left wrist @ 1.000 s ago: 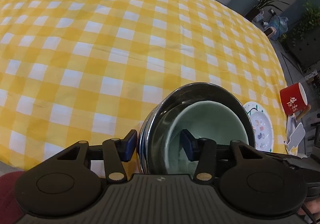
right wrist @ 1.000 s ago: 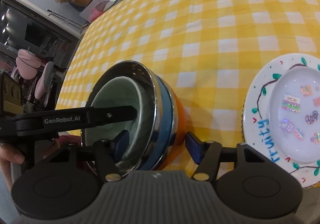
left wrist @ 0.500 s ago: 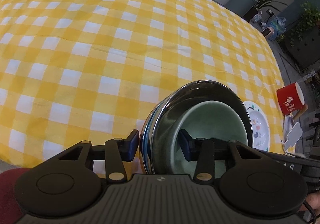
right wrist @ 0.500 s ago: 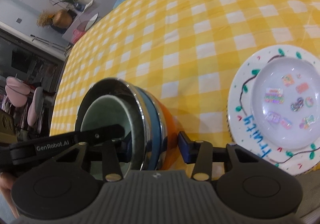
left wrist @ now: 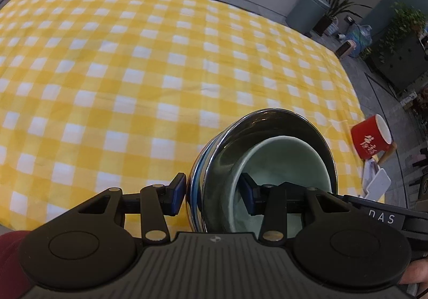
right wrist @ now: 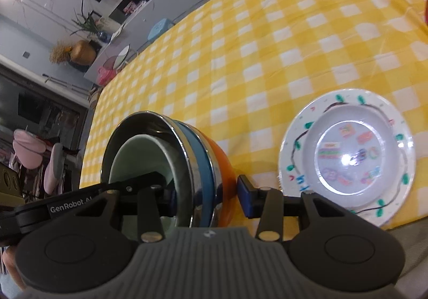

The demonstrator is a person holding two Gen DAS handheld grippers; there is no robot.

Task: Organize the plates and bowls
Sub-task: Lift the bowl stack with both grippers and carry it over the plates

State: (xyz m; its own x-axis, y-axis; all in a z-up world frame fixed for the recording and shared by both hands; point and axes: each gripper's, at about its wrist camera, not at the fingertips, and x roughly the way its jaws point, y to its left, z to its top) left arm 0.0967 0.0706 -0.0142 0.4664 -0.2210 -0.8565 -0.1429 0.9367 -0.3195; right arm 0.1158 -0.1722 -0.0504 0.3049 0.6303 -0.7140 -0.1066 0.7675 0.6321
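The near rim of the bowl stack [left wrist: 263, 162] is hidden behind the left gripper [left wrist: 211, 193] body at six o'clock. In the right wrist view the right gripper [right wrist: 206, 196] hides its inner finger behind the stack's wall. The plate [right wrist: 347, 157] shows blurred drawings under glare. The red cup [left wrist: 371, 138] lettering at three o'clock is unreadable.

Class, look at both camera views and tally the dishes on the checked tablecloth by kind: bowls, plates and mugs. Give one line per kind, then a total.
Bowls: 4, nested: green bowl, steel bowl, blue bowl, orange bowl
Plates: 1, plate
Mugs: 1, red mug
Total: 6
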